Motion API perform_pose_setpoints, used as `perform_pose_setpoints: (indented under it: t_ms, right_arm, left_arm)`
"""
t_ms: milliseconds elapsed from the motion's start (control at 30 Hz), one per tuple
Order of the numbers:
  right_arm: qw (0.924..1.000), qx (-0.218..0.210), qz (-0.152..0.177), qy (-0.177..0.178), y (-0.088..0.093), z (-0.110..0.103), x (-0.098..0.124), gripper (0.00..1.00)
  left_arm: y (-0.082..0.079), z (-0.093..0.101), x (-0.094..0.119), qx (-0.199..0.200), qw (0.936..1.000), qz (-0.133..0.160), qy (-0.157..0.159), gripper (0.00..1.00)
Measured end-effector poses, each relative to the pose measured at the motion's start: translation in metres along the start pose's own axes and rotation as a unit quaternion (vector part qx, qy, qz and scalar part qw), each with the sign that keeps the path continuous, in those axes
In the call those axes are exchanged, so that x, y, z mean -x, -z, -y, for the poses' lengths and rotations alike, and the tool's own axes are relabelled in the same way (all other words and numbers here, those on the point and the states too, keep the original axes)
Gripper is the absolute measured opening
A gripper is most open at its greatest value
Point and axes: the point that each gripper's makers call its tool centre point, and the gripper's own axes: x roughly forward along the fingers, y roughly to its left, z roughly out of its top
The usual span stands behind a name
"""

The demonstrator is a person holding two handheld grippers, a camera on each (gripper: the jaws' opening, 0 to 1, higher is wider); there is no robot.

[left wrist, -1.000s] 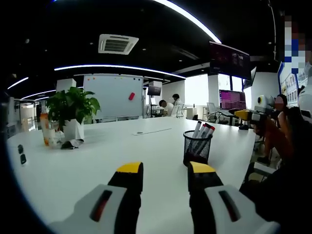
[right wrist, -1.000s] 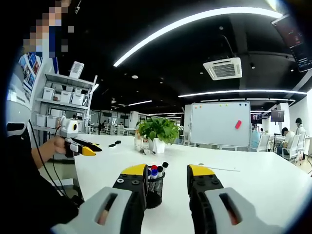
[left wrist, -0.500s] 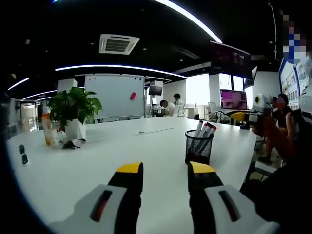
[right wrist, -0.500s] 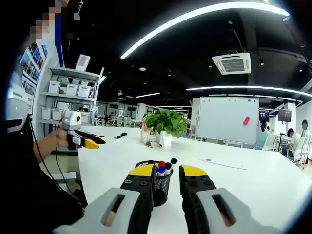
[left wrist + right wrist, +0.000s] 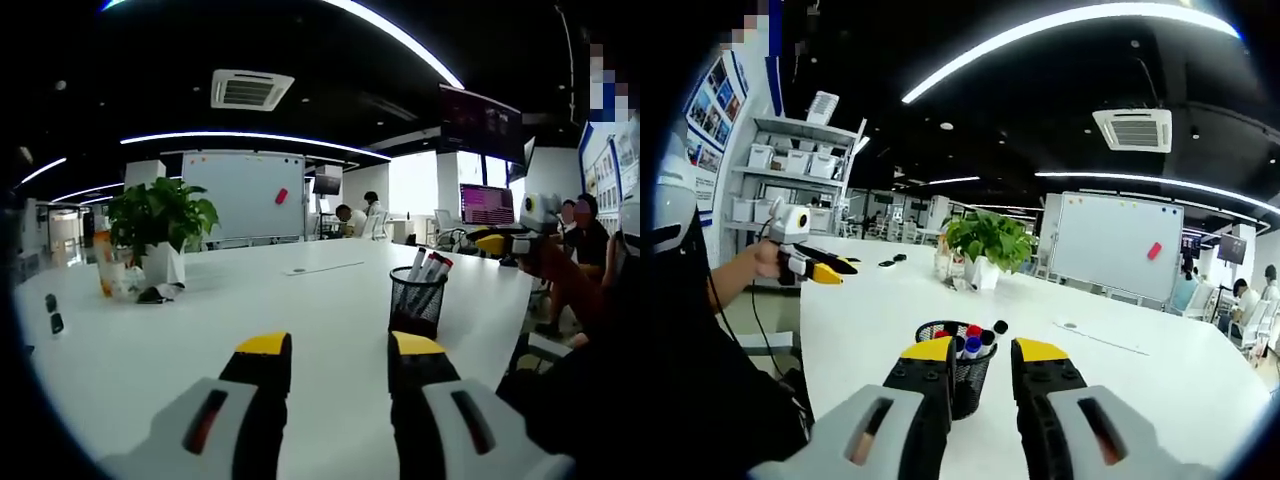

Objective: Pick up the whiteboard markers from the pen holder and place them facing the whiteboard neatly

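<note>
A black mesh pen holder (image 5: 417, 302) stands on the white table (image 5: 200, 330), with several markers (image 5: 430, 268) sticking out of it. My left gripper (image 5: 340, 346) is open and holds nothing; the holder is just beyond its right jaw. In the right gripper view the holder (image 5: 962, 372) shows in the gap between my jaws, with the marker caps (image 5: 975, 333) above the tips. My right gripper (image 5: 985, 350) is open, its jaws fairly close together. The whiteboard (image 5: 245, 195) stands beyond the table's far edge, and in the right gripper view the whiteboard (image 5: 1120, 246) is at the right.
A potted plant (image 5: 160, 222) with an orange bottle (image 5: 103, 265) beside it sits at the table's far left. A thin strip (image 5: 322, 268) lies mid-table. The other gripper (image 5: 503, 243) is held at the right edge. People sit at desks in the background, and shelves (image 5: 790, 185) stand behind.
The right gripper's jaws have drawn closer together and now frame the pen holder between them. The left gripper view has shifted only slightly.
</note>
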Motion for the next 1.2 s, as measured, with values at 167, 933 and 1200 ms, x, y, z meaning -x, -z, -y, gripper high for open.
perform_pose_setpoints:
  t_ms: [167, 933, 1200]
  right_arm:
    - [0.9998, 0.008, -0.018, -0.005, 0.008, -0.002, -0.006, 0.22]
    - [0.9984, -0.028, -0.028, -0.041, 0.022, -0.018, -0.025, 0.15]
    - [0.9978, -0.029, -0.035, -0.049, 0.027, -0.021, -0.03, 0.16]
  left_arm:
    - [-0.002, 0.005, -0.002, -0.002, 0.9999, 0.003, 0.01, 0.44]
    - [0.002, 0.018, -0.007, -0.008, 0.9994, -0.006, 0.033, 0.44]
    - [0.004, 0.017, -0.008, -0.008, 0.9995, -0.011, 0.03, 0.43]
